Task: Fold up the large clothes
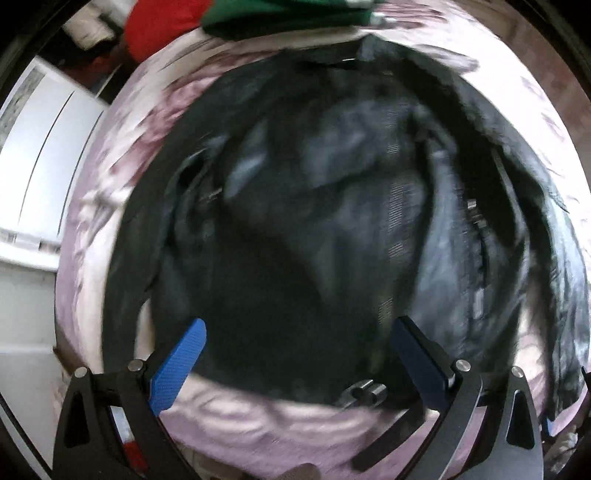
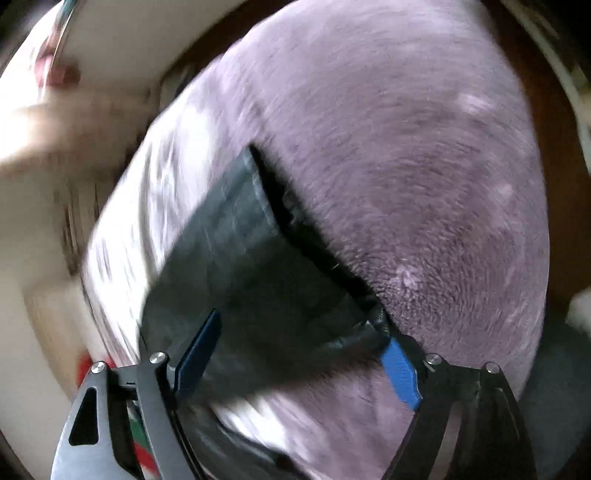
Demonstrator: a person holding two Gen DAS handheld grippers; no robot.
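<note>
A large black jacket lies spread and rumpled on a pink-lilac blanket, filling most of the left wrist view; zips and a metal toggle show. My left gripper is open above the jacket's near edge, holding nothing. In the right wrist view a dark part of the jacket lies on the blanket. My right gripper is open, its fingers either side of that dark cloth. Both views are blurred by motion.
A red garment and a green garment lie at the bed's far edge. White furniture stands to the left of the bed. A pale wall or floor lies left of the bed in the right wrist view.
</note>
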